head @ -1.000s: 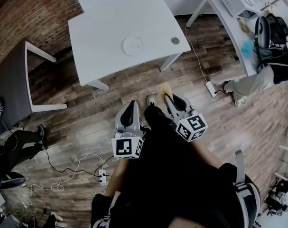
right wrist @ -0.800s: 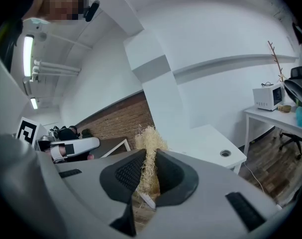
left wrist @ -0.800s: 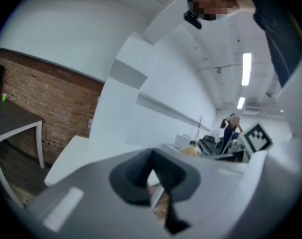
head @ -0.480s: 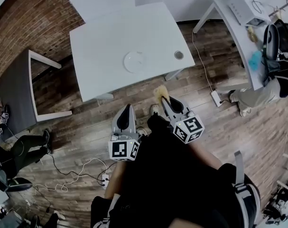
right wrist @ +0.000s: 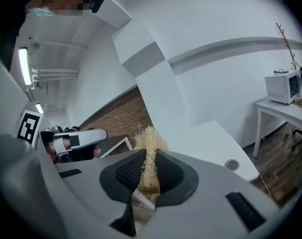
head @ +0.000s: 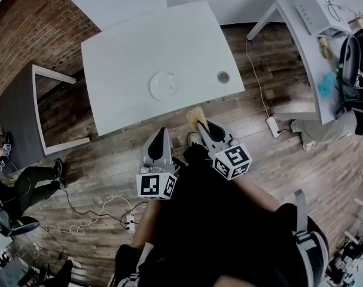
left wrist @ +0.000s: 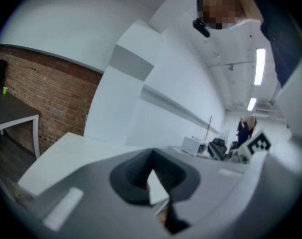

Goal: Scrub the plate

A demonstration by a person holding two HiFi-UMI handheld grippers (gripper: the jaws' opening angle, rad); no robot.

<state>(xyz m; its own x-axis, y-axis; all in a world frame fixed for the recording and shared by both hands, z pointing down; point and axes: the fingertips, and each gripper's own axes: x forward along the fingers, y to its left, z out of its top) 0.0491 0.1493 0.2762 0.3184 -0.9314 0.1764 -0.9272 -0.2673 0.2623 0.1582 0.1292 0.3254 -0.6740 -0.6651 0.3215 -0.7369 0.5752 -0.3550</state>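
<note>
**Near the white table (head: 127, 46), scrubber ready**

The plate (head: 164, 85) sits mid-table, away from both grippers. The right gripper (head: 200, 126) pinches a straw scrubber (head: 195, 116) for rubbing. The left gripper (head: 159, 134) is closed on nothing, likely free to steady the plate.

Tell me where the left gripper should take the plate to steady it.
Take the plate by its rim on the side nearest the person, coming in low over the near edge of the table. It lies flat and shallow, so only the rim likely offers a bite. The left gripper is shut and must open first.
</note>
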